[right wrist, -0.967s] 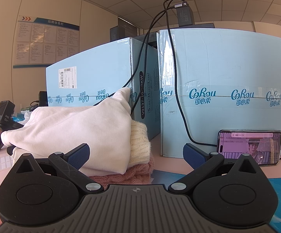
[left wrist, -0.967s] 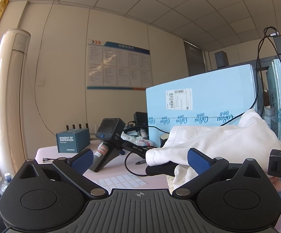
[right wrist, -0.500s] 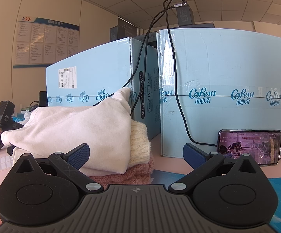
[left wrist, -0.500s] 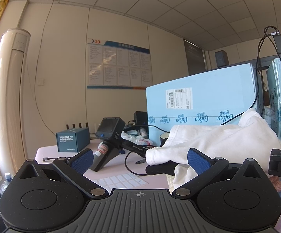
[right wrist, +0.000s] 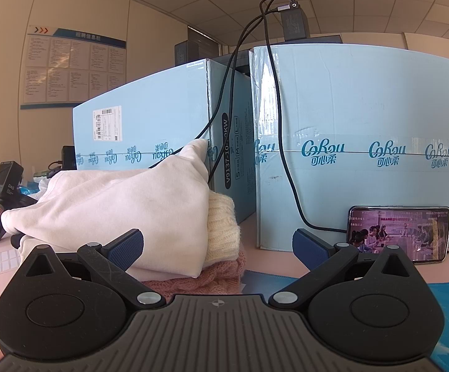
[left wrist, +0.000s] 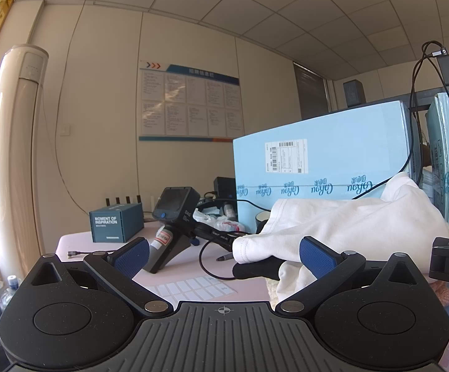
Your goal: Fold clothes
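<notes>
Plainly, from the left wrist view, our left tongs (left wrist: 224,255) stand apart with nothing between them, low over the desk (left wrist: 112,241). The white garment (left wrist: 348,226) lies heaped just ahead and to the right, in front of the pale blue carton (left wrist: 333,152), draped over a black handle (left wrist: 255,269) that pokes out beneath its hem. We judge it light, soft and limp — it will sag wherever it is not supported, so a hem or cuff edge is the place to pinch, not the bulk. The rolled edge nearest the handle looks the handiest.

From the right wrist view, our right tongs (right wrist: 218,246) are likewise spread wide and hold nothing. The white garment (right wrist: 115,207) tops a pile — a cream knit (right wrist: 222,229) under it, a pink knit (right wrist: 205,279) lowest — set against the carton's corner. Its long axis runs left to right across the carton's front, the narrow end pointing left, away from the phone (right wrist: 398,234); one peak leans up against the carton. Knits beneath may snag and drag along.
</notes>
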